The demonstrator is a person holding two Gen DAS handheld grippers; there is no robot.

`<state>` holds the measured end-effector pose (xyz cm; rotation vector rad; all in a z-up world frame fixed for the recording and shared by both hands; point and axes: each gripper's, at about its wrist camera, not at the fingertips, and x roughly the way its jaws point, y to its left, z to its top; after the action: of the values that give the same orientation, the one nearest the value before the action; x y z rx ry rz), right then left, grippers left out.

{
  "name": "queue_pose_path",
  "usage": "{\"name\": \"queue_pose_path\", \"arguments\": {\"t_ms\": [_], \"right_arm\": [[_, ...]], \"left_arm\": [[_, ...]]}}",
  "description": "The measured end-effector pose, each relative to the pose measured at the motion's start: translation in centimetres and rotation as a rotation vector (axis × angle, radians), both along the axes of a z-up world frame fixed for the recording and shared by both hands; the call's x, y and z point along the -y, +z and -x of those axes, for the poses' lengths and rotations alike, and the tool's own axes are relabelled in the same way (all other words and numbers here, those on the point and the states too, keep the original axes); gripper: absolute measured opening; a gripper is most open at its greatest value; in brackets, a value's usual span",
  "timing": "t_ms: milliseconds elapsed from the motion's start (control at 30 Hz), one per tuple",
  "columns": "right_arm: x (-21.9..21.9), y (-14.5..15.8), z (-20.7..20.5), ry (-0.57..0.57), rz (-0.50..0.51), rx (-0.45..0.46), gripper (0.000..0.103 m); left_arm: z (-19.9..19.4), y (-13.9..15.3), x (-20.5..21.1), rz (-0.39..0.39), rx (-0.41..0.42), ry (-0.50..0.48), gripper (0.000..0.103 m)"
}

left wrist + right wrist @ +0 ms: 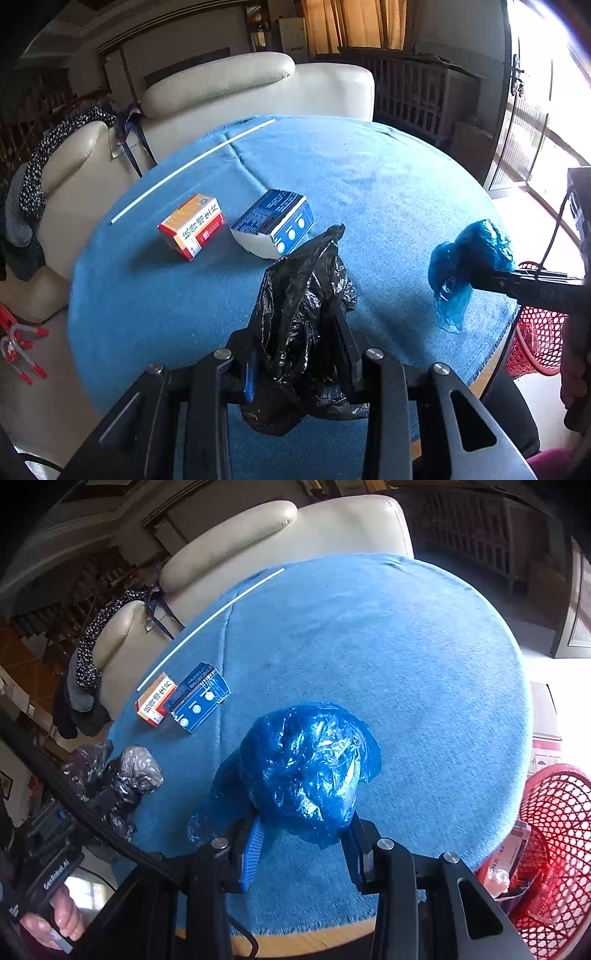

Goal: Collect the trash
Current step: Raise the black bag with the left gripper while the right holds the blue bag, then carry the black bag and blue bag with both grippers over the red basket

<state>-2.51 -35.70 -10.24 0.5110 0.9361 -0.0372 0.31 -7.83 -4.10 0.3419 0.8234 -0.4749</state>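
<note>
Left wrist view: your left gripper (301,354) pinches a crumpled, glossy black bag (304,325) over the blue cloth (369,192). At 11 o'clock lie an orange box (192,226) and a blue box (273,223). At 3 o'clock your right gripper (303,834) clamps a wrinkled, shiny blue bag (306,764), lifted, beside the red basket (554,830).

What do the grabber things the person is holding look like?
Both are black metal. Each gripper, left and right, has two slotted arms joined by shiny silver round bolts, and blue ribbed pads on the fingers. From the right camera, the left one's handle carries white "GenRobot.AI" lettering and thick black cables. A dark reddish sleeve peeks in at the bottom corner.
</note>
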Motion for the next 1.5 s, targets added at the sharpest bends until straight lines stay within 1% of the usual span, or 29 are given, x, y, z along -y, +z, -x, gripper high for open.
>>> {"name": "queue_pose_path", "arguments": {"t_ms": [167, 533, 1500], "right_arm": [[0.8, 0.6, 1.5, -0.009, 0.007, 0.031, 0.041], [1.9, 1.6, 4.4, -0.016, 0.028, 0.082, 0.041], [7.4, 1.0, 10.3, -0.135, -0.024, 0.113, 0.041]], "left_arm": [[0.5, 0.3, 1.1, -0.023, 0.025, -0.004, 0.035], [1.8, 1.4, 3.5, -0.045, 0.067, -0.035, 0.035], [4.4, 1.7, 10.9, -0.096, 0.092, -0.144, 0.035]]}}
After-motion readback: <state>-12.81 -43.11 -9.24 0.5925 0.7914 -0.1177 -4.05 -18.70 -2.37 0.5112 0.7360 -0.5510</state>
